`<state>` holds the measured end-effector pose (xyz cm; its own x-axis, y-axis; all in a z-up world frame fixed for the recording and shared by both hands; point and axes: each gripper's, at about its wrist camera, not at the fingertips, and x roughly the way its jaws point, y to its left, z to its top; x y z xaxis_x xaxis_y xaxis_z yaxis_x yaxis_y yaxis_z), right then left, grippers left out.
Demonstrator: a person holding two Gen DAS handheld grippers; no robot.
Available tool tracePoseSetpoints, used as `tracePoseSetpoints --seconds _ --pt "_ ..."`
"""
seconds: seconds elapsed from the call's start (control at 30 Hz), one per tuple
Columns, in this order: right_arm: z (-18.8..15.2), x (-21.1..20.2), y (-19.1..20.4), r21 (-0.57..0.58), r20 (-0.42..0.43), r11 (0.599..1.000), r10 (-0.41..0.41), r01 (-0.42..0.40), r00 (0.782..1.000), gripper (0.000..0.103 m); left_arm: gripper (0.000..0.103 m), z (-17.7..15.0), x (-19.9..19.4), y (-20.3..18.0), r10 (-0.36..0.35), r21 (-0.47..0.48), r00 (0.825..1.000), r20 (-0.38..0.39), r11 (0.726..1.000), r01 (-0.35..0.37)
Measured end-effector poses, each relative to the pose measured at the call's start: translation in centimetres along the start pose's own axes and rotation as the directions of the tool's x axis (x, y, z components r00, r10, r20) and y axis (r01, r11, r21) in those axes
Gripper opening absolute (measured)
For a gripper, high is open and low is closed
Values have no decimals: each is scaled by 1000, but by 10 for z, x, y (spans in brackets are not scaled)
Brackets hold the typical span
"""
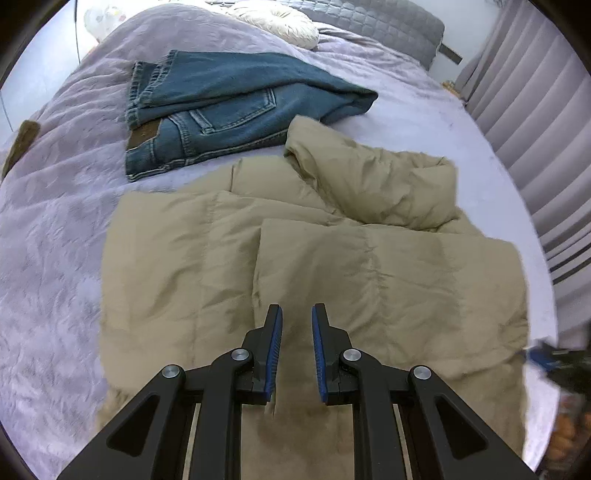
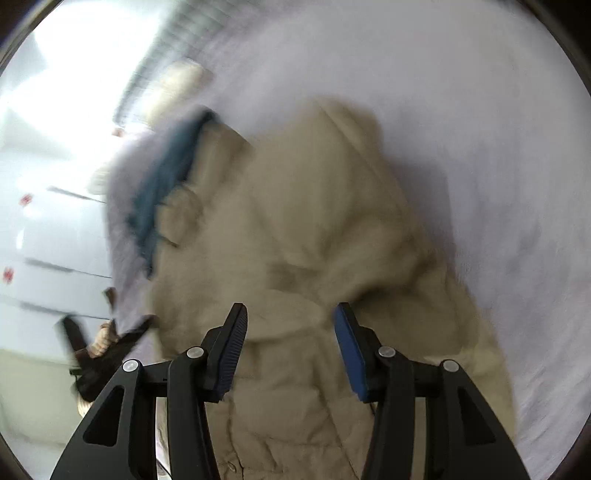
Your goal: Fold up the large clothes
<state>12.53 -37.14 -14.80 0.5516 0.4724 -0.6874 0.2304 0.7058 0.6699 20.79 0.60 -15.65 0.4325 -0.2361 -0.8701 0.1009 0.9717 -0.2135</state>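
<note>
Left wrist view, nearest the camera: the left gripper hovers over the near part of the beige puffer jacket, its blue-padded fingers a narrow gap apart with nothing between them. The jacket lies on the lilac bedspread, toward the near edge of the bed, with one quilted panel already laid over the body and a sleeve or hood bunched at its far right side. The right gripper shows only as a blur at the jacket's right border.

Right wrist view: the right gripper stands with fingers wide apart above the rumpled jacket, holding nothing; the frame is motion-blurred, so fine creases cannot be read. The other gripper appears as a dark smear at the jacket's left side.

Judged step: taking hold of the jacket for its next fold. To do it well, each gripper should probably pinch the hem or a quilted seam rather than the puffy middle, since slippery padded cloth tends to escape a shallow bite. Both corners would best rise together and travel toward the far edge of the bed, keeping the fold line straight. The bunched part may need flattening first, or the fold will sit lumpy.

Farther off: folded blue jeans lie beyond the jacket, just beside its far end, and a pale cushion rests near the head of the bed.
</note>
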Motion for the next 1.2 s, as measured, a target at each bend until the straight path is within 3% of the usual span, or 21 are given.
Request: tracePoseSetpoints --seconds 0.07,0.13,0.27,0.33,0.37,0.4,0.43,0.53,0.63,0.73,0.87,0.97,1.07,1.2 --pt "21 -15 4 -24 92 999 -36 38 995 53 18 0 13 -3 39 9 999 -10 999 -39" --pt "50 -9 -14 64 117 996 -68 60 991 55 18 1 23 -1 45 -2 999 -25 999 -45" --pt "90 43 -69 304 47 952 17 -31 999 55 18 1 25 -1 61 9 998 -30 998 -61" --pt "98 68 -78 343 -2 939 37 -34 999 52 18 2 27 -1 71 22 997 -35 997 -70" --pt "101 75 -75 330 0 942 55 -52 998 43 18 3 28 -1 74 25 997 -36 997 -73" --pt "104 79 -68 292 2 956 40 -39 999 26 18 5 29 0 77 25 996 -38 997 -76" --pt "107 82 -62 246 3 969 -9 8 1000 25 18 6 31 -1 79 26 996 -40 997 -78" --pt "113 97 -67 186 -18 975 -119 120 993 23 18 7 42 -10 73 42 996 -52 997 -71" --pt "111 105 -81 179 -2 967 -182 179 983 23 18 7 55 -23 77 88 996 -54 994 -72" --pt "110 98 -89 206 11 965 -169 163 986 24 18 4 64 -27 90 110 995 -53 990 -84" --pt "101 62 -73 146 62 963 -239 229 969 24 18 5 62 -20 68 96 996 -64 993 -61" --pt "81 29 -57 93 108 965 -255 246 961 24 18 8 50 -13 73 61 996 -60 996 -69" --pt "52 4 -37 13 129 970 -243 243 961 24 18 8 24 -11 36 37 999 9 999 -36" --pt "27 5 -27 -75 107 960 -261 270 959 24 18 -2 14 -12 35 57 999 22 998 -36"
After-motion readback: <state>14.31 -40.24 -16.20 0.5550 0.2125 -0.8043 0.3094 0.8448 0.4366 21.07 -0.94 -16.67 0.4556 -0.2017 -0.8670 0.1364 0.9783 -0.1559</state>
